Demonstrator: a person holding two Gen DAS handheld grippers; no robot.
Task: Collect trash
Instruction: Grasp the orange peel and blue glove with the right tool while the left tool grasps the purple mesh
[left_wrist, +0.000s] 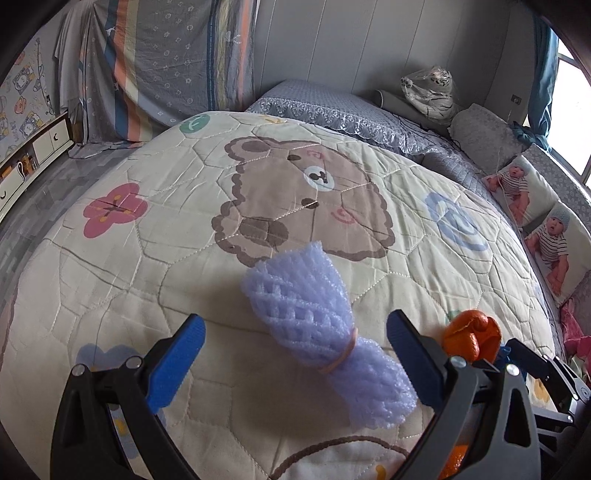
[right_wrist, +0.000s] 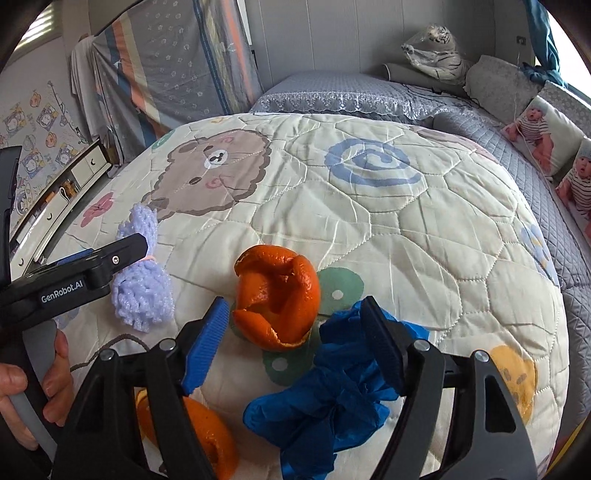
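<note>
A purple foam fruit net (left_wrist: 314, 325), tied with a rubber band, lies on the cream bear quilt (left_wrist: 147, 295). My left gripper (left_wrist: 295, 321) is open, with its blue pads on either side of the net and clear of it. An orange peel cup (right_wrist: 277, 299) sits on the quilt (right_wrist: 406, 240) between the blue pads of my right gripper (right_wrist: 293, 306), which is open, with a gap on the right side. A crumpled blue glove (right_wrist: 332, 398) lies under and beside the right finger. A second orange peel (right_wrist: 210, 439) lies below the left finger.
A hand (right_wrist: 22, 387) holds the left gripper's handle at the lower left. Behind the quilt are a grey bedspread (right_wrist: 332, 92), a wrapped plush tiger (right_wrist: 436, 55) and baby-print pillows (right_wrist: 543, 129). A low cabinet with drawers (left_wrist: 33, 155) stands left, past the bed edge.
</note>
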